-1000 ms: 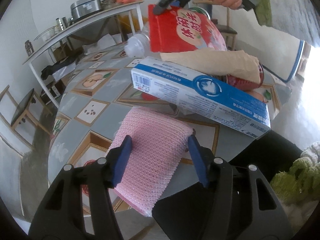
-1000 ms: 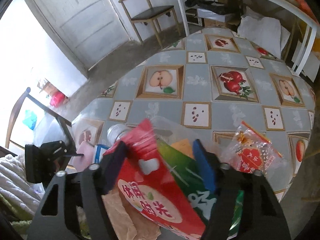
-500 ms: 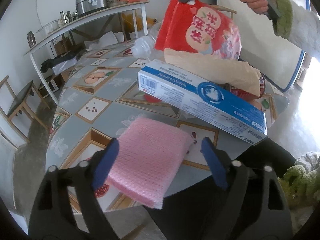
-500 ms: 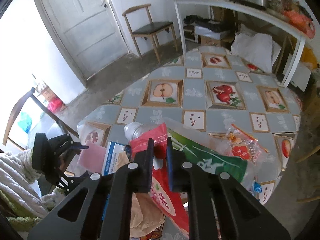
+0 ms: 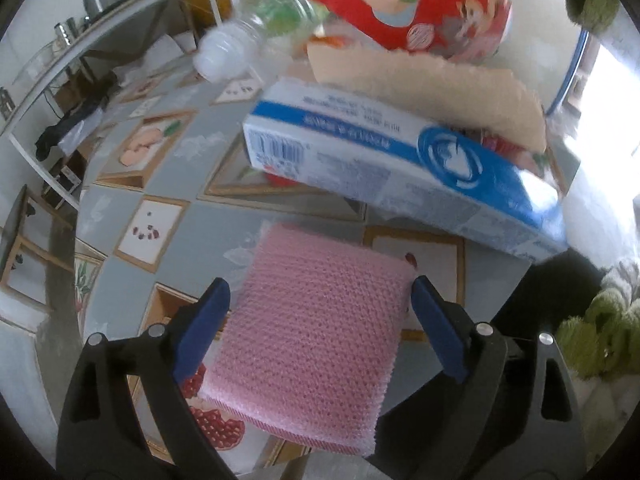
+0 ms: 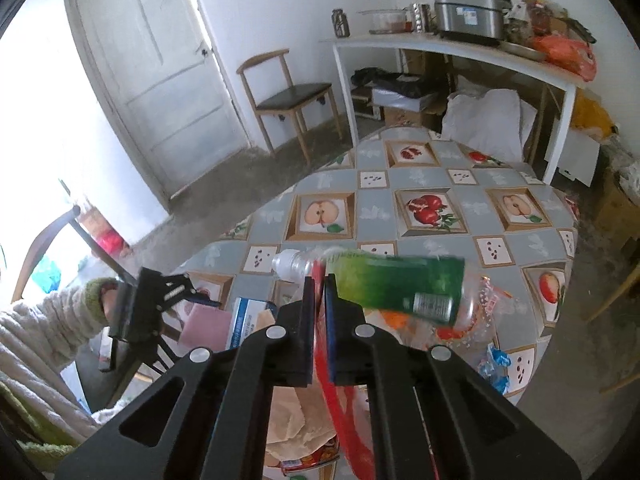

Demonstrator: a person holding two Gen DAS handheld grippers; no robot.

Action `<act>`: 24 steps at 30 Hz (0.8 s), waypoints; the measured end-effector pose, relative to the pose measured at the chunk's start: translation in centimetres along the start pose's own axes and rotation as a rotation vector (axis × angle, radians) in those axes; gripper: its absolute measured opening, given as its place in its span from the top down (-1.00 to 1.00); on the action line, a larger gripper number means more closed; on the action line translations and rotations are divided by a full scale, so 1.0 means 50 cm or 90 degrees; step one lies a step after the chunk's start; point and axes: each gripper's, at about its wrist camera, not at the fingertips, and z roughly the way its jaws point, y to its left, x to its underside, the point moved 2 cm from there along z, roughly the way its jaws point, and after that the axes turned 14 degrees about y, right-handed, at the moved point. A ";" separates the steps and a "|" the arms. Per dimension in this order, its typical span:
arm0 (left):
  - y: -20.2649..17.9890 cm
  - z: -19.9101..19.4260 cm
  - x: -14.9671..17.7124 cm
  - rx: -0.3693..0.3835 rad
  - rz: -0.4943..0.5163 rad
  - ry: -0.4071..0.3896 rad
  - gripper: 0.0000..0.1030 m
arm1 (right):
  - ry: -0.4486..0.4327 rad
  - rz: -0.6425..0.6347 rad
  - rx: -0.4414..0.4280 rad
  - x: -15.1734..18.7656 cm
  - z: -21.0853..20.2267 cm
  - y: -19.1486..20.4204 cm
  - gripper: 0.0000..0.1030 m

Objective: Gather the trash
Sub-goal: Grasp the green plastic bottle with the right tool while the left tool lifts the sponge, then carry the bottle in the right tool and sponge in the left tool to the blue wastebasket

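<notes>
Over the table [image 6: 436, 184] with its fruit-print cloth, the right gripper [image 6: 319, 280] has its two fingers pressed together on the top edge of a red snack bag [image 5: 416, 4], and the bag hangs from that pinch, clear of the tabletop. In the right wrist view the bag shows only as a thin red strip running down between the fingers and below them (its printed face is plain to see from the left wrist camera, up at the top of the frame).

A plastic bottle with a green label [image 6: 400, 286] sits tilted just beside the pinched bag, white cap pointing toward the door side of the room; whether it rests on the pile or on the bag, I cannot tell. Below the bag lie a crumpled brown paper piece [image 5: 432, 92] and a blue-and-white toothpaste box [image 5: 400, 172], the paper resting on the box.

The left gripper [image 5: 320, 312] has its jaws wide apart, one blue pad on either side of a pink scrubbing pad [image 5: 316, 336] lying at the table's near edge. The pads look close to the pink pad's sides without squeezing it.
</notes>
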 end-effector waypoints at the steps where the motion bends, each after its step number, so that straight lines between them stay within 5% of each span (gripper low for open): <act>1: -0.002 0.005 0.001 -0.002 0.001 0.006 -0.70 | -0.004 0.003 -0.001 0.003 -0.005 0.000 0.90; 12: -0.052 -0.012 0.027 -0.043 -0.019 -0.014 -0.50 | -0.061 0.042 0.016 0.050 -0.062 0.001 0.92; 24: -0.049 -0.073 0.061 -0.013 -0.103 -0.059 -0.48 | -0.064 0.037 0.020 0.065 -0.073 0.014 0.93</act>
